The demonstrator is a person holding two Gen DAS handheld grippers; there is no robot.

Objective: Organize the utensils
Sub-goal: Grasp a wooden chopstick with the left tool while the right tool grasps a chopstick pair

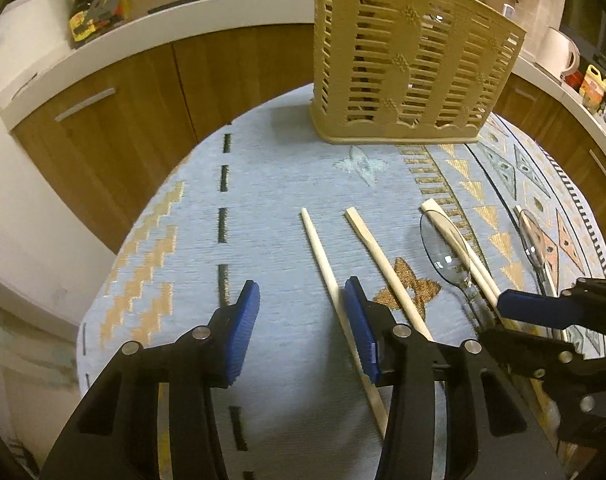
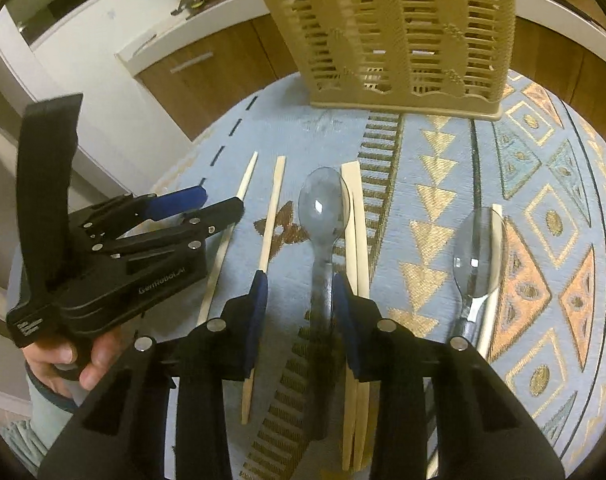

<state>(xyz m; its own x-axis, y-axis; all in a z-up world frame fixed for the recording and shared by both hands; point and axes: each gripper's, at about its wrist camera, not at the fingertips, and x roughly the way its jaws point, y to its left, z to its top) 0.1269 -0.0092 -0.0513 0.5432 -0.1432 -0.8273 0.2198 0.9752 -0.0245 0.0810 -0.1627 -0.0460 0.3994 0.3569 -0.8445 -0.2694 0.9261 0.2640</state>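
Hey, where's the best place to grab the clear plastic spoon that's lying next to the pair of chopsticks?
Probably the handle of the clear spoon, from above. It lies flat, bowl toward the utensil basket, and the right hand-held gripper already straddles that narrow handle with open jaws. The chopstick pair hugs its right side, so keep that finger tight against the handle.

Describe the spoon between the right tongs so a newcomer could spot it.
Start at the beige slotted holder. In front lie chopsticks and two clear spoons. The wanted spoon is the left one, bowl toward the holder, beside a chopstick pair.
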